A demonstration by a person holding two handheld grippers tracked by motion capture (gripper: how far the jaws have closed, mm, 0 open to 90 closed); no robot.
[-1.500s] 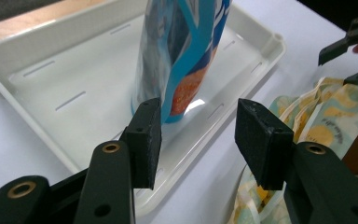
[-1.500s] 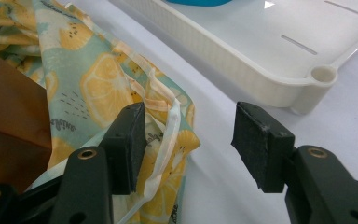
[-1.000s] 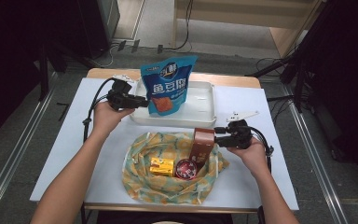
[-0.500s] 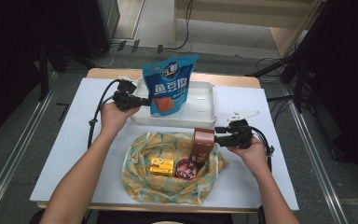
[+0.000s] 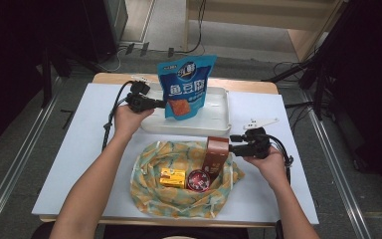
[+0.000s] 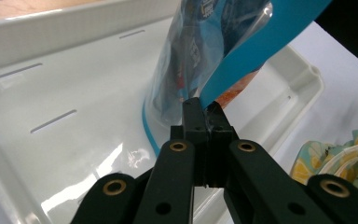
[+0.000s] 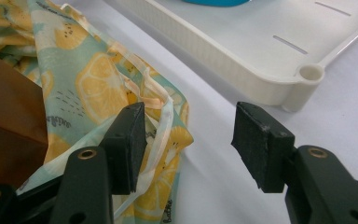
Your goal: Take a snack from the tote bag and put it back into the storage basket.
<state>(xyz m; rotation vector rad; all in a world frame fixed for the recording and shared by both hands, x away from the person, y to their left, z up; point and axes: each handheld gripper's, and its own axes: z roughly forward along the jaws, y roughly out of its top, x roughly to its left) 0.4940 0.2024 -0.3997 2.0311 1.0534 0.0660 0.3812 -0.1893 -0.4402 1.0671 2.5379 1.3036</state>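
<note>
Near edge of the table (image 5: 69, 164):

- Lying open at the near edge, middle: yellow-and-green lemon-print cloth bag (image 5: 179, 191).
- Holding three things in its mouth: yellow box (image 5: 172, 177) lying flat at left, round dark red tin (image 5: 197, 179) just beside it at right, brown carton (image 5: 215, 155) standing upright at the bag's far right rim.
- Trailing from the bag's right edge in the right gripper view: pale drawstring (image 7: 161, 116), passing close by the near pad; contact not clear.
- Hovering just right of the brown carton: right gripper (image 5: 236, 143), held in the person's right hand (image 5: 268, 164), pointing left toward the carton. Jaws standing apart, gripping nothing; bare white table surface showing between the pads in the right gripper view (image 7: 189, 140).

Far half of the table:

- Sitting toward the far edge, middle: shallow white tray (image 5: 219, 119), slotted floor, post at its corner.
- Standing upright inside the tray, left of its centre: blue snack pouch (image 5: 185, 84), orange picture on its front, top rising well above the tray rim.
- Reaching in from the tray's left side: left gripper (image 5: 160, 103), held in the left hand (image 5: 127, 119). Jaws having just been closing, now pressed together and pinching the pouch's blue side seam low down, seen in the left gripper view (image 6: 204, 114).
</note>
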